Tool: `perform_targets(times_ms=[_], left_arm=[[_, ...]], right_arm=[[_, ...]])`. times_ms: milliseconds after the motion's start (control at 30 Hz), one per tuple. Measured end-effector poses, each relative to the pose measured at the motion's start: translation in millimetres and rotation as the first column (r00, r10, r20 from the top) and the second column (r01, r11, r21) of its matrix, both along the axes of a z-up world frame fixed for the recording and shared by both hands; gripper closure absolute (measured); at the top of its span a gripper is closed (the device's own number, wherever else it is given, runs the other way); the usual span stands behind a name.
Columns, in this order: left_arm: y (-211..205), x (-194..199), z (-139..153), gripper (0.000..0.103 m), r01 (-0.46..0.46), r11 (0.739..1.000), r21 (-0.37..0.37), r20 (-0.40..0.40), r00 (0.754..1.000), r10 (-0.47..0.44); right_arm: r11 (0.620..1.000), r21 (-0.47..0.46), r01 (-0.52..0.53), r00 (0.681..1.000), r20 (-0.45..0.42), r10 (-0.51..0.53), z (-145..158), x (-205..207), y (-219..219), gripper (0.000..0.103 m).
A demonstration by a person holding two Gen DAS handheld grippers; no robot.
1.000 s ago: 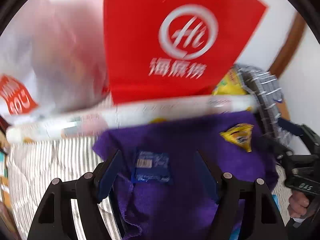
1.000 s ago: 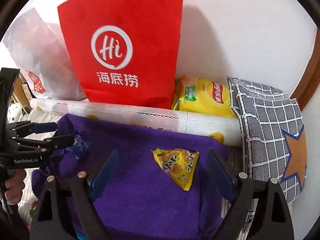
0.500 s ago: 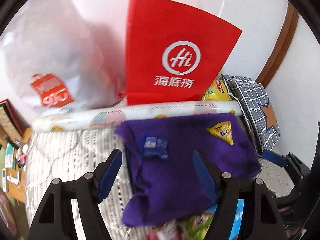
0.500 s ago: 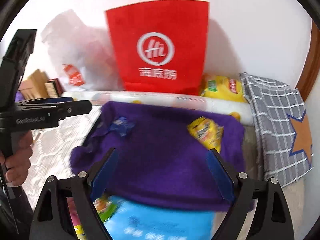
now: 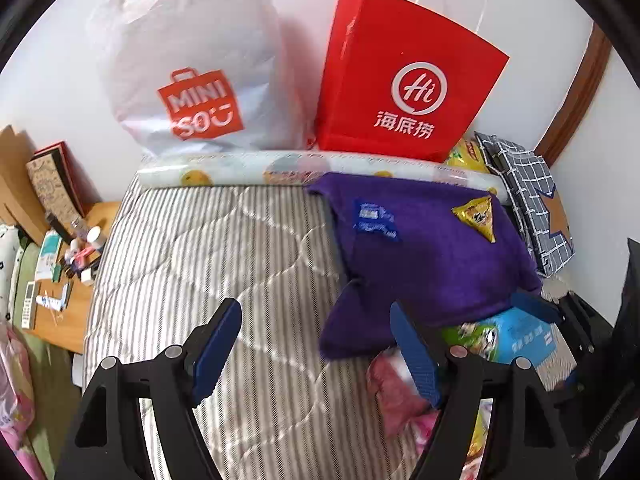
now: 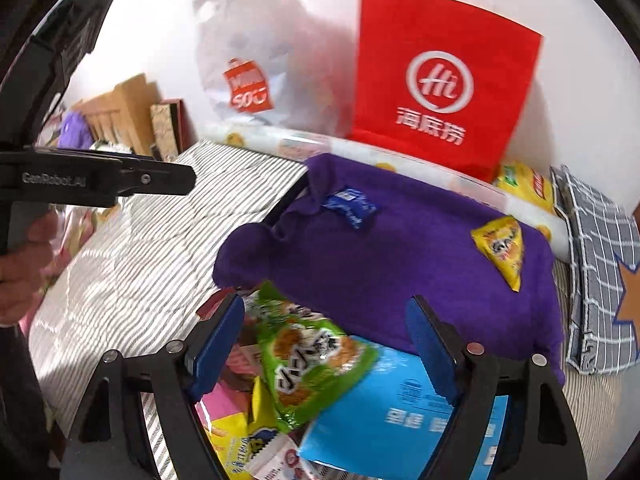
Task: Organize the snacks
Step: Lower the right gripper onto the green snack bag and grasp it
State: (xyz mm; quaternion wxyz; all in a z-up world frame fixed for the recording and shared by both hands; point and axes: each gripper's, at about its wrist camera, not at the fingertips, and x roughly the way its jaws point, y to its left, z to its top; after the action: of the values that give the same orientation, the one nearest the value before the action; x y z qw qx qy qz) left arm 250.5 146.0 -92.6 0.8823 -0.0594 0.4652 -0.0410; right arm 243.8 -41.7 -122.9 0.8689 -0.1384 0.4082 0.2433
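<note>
A purple cloth [image 5: 432, 256] [image 6: 384, 256] lies on the striped bed. On it sit a small blue packet [image 5: 374, 220] [image 6: 350, 206] and a yellow triangular packet [image 5: 478, 218] [image 6: 502, 248]. Below the cloth is a pile of snacks: a green bag [image 6: 308, 356], a light blue bag [image 6: 404, 412] [image 5: 516, 336], and pink and yellow packets [image 6: 232, 412]. My left gripper [image 5: 316, 344] is open and empty above the bed. My right gripper [image 6: 326, 344] is open and empty over the green bag.
A red paper bag [image 5: 404, 80] [image 6: 440, 80] and a white Miniso plastic bag [image 5: 200, 72] stand against the wall behind a rolled mat [image 5: 240, 168]. A yellow chip bag [image 6: 524, 184] and a checked cushion [image 6: 600, 264] lie right. A cluttered side table [image 5: 68, 264] is left.
Both grippers have pulled back from the purple cloth and the wall. The blue packet lies free on the cloth, and the snack pile has come into view below.
</note>
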Motion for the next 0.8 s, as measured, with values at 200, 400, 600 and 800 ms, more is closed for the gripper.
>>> perform_targets(times_ms=[200,400,600,800], left_arm=[[7,-18,-1,0.028,0.004,1.000,-0.007,0.006,1.000,-0.004],[7,-25,-5,0.028,0.012,1.000,-0.013,0.000,1.000,-0.012],[7,-29,-10,0.028,0.014,1.000,-0.020,-0.008,1.000,-0.014],[3,-30,-14,0.028,0.014,0.999,-0.034,-0.019,1.000,-0.015]], right_arm=[[0.997,-0.077,-0.027,0.998,-0.050,0.023,-20,4,11,0.021],[0.983,-0.180,-0.035,0.999,-0.047,0.027,-35,5,20,0.028],[0.977,-0.206,-0.056,0.998,-0.018,0.054,-31,-5,22,0.039],[0.988,-0.143,-0.051,0.998,0.025,0.055,-8,-20,16,0.039]])
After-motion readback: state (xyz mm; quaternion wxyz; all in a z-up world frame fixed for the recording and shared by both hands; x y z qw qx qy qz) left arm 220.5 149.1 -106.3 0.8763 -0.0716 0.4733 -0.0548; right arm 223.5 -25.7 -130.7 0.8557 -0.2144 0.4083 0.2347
